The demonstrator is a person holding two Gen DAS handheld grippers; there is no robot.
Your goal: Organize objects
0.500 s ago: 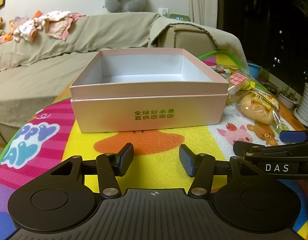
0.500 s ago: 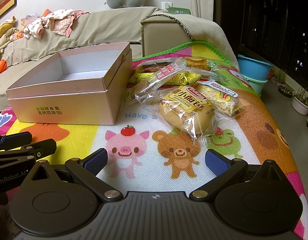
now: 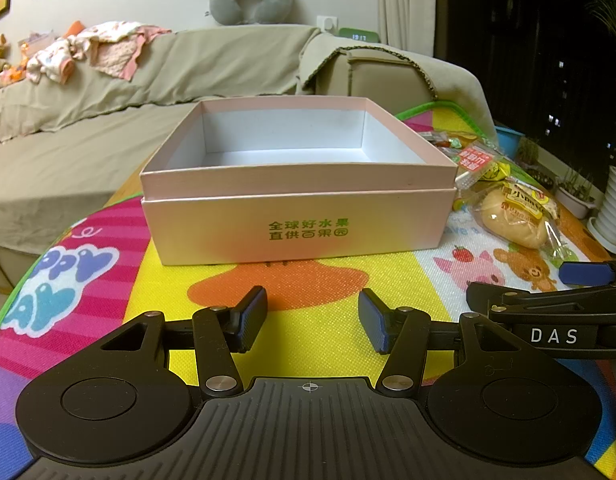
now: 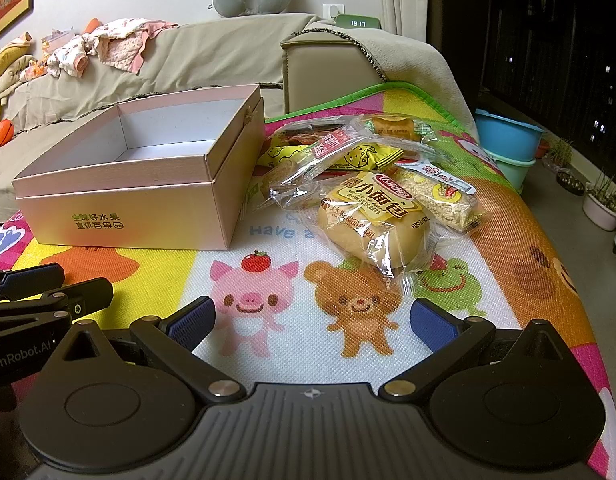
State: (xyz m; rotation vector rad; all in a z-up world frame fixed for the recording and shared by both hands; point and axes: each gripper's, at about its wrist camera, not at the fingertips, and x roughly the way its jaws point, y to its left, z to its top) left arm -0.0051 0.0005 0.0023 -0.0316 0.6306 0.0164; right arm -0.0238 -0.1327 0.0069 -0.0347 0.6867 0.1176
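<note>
Left tool gaping narrow, holding nothing, facing pink box on cartoon play mat. Wrapped bread bun and snack packets heaped just right of box. Right tool spread wide, holding nothing, near bun.

Seen from the left wrist, the pink box hides most of the snack pile behind its right wall; only the bun packet beside the box shows nearly whole. The right gripper, right of the box, runs off the frame edge. In the right wrist view, the box's near wall hides part of its floor, and the left gripper, in front of the box, is cut by the left edge.
</note>
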